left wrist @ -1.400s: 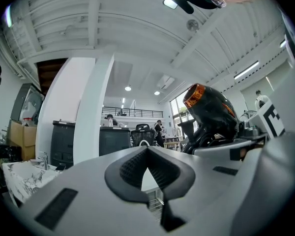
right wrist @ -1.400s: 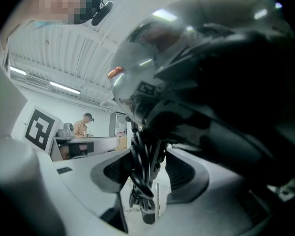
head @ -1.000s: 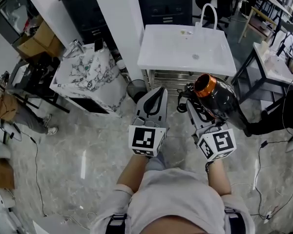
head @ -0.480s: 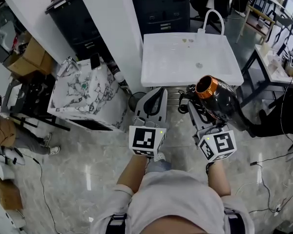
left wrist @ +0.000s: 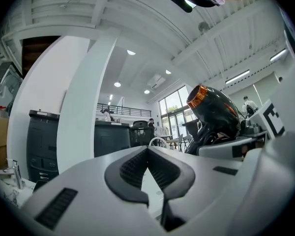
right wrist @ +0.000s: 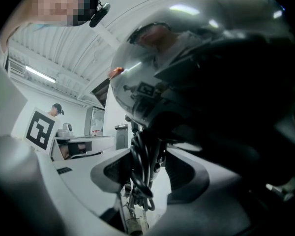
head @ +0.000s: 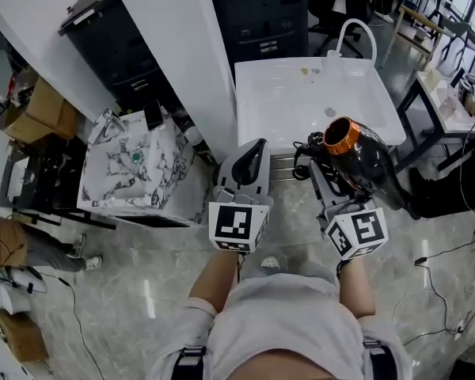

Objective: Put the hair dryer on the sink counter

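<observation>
Overhead, the right gripper (head: 332,182) carries the hair dryer (head: 358,155) with its orange nozzle up, just short of the white sink counter (head: 281,105). The left gripper (head: 255,149) hangs beside it. From the left gripper view, its jaws sit pressed together on nothing. From the right gripper view, the jaws stand wide, clamped on the hair dryer's lower end with the cord (right wrist: 141,167) bunched between them — a grip worth holding firm. A good placement would reach past the front edge, lower onto bare counter clear of the drain (head: 330,111) — then let go.
</observation>
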`<control>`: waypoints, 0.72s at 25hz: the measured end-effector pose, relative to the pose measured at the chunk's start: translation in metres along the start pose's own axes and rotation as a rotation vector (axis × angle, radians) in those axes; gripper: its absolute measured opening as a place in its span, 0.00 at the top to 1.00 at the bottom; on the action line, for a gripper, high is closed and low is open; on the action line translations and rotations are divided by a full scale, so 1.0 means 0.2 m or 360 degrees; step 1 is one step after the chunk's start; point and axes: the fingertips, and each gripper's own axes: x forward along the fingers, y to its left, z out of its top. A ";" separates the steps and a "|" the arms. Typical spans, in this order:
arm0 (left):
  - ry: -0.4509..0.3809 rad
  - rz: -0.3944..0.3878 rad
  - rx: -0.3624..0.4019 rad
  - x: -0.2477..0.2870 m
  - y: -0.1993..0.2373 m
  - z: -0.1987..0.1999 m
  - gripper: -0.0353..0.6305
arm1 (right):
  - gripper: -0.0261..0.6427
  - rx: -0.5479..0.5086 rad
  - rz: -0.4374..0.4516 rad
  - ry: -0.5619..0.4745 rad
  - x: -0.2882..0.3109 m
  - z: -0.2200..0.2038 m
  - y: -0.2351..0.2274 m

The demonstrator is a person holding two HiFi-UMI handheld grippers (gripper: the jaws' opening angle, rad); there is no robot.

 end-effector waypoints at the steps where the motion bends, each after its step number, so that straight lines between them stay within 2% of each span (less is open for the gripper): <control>1: 0.0002 0.0003 0.0001 0.01 0.03 -0.01 0.93 | 0.65 -0.0003 -0.0010 0.0001 0.03 0.00 -0.01; 10: 0.0041 0.0042 -0.0050 0.19 0.25 -0.11 0.93 | 0.65 -0.0025 -0.0068 0.0020 0.28 0.00 -0.14; 18: 0.0062 0.0151 -0.0056 0.49 0.44 -0.18 0.93 | 0.65 -0.0003 0.0017 0.0032 0.63 -0.01 -0.36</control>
